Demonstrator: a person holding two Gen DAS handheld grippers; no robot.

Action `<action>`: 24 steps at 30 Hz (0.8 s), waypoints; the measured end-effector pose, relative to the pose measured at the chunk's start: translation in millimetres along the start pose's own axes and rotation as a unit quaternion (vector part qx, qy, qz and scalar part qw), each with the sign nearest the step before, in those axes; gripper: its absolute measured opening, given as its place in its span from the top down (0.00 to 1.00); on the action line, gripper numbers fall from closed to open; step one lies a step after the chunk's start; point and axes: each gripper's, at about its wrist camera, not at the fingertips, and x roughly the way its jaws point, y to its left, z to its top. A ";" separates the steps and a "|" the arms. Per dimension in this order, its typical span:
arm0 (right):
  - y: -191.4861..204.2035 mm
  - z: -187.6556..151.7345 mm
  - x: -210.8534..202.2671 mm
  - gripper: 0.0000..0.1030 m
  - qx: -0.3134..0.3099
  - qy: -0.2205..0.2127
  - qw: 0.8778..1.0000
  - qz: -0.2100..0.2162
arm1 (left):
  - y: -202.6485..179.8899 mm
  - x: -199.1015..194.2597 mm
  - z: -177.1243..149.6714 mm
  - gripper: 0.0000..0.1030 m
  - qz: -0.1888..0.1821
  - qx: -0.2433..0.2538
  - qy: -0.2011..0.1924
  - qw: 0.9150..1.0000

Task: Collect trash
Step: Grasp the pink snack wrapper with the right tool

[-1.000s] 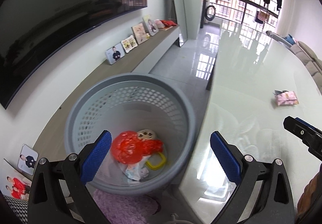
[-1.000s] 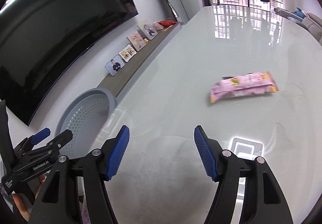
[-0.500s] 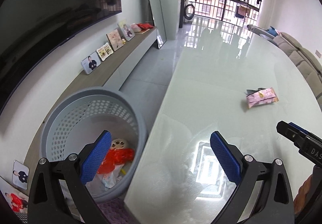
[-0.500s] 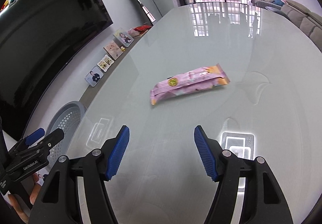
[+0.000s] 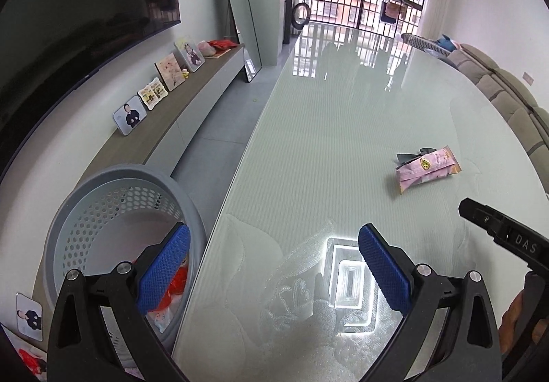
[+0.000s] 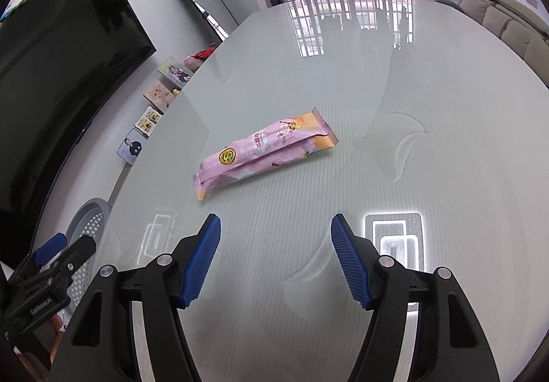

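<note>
A pink snack wrapper (image 6: 260, 152) lies flat on the glossy glass table (image 6: 394, 100), a short way ahead of my right gripper (image 6: 274, 241), which is open with nothing between its blue pads. In the left wrist view the same wrapper (image 5: 427, 167) sits far off to the right. My left gripper (image 5: 272, 256) is open and empty, straddling the table's left edge. The grey perforated basket (image 5: 85, 196) stands on the floor at lower left, with red trash (image 5: 173, 292) in its bottom, partly hidden by the left finger.
A low wooden shelf (image 5: 192, 107) with photo frames runs along the left wall under a dark TV (image 6: 51, 107). A mirror (image 5: 240, 4) leans at the far end. A sofa (image 5: 511, 97) borders the table's right side. The right gripper's tip (image 5: 497, 234) shows at right.
Both grippers have swung right, away from the basket and over the table. The wrapper now sits closer and more central ahead of the right gripper. Both jaws stayed open.
</note>
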 end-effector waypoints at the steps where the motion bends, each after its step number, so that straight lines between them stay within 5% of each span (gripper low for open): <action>1: 3.4 3.0 1.5 0.38 -0.001 -0.002 1.000 -0.001 | 0.0 0.5 0.4 0.06 0.002 0.001 0.000 1.000; 10: 46.6 22.3 30.3 0.36 -0.010 0.007 0.999 -0.031 | 7.9 1.2 2.7 0.06 0.003 -0.004 -0.002 1.000; 15: 63.6 31.9 44.0 0.36 -0.013 0.005 0.996 -0.089 | 14.1 0.3 1.3 0.06 0.000 -0.012 -0.001 1.000; 24: 51.5 27.0 54.1 0.36 -0.011 0.015 0.988 -0.155 | 19.9 -3.8 -0.4 0.06 -0.007 -0.019 -0.004 1.000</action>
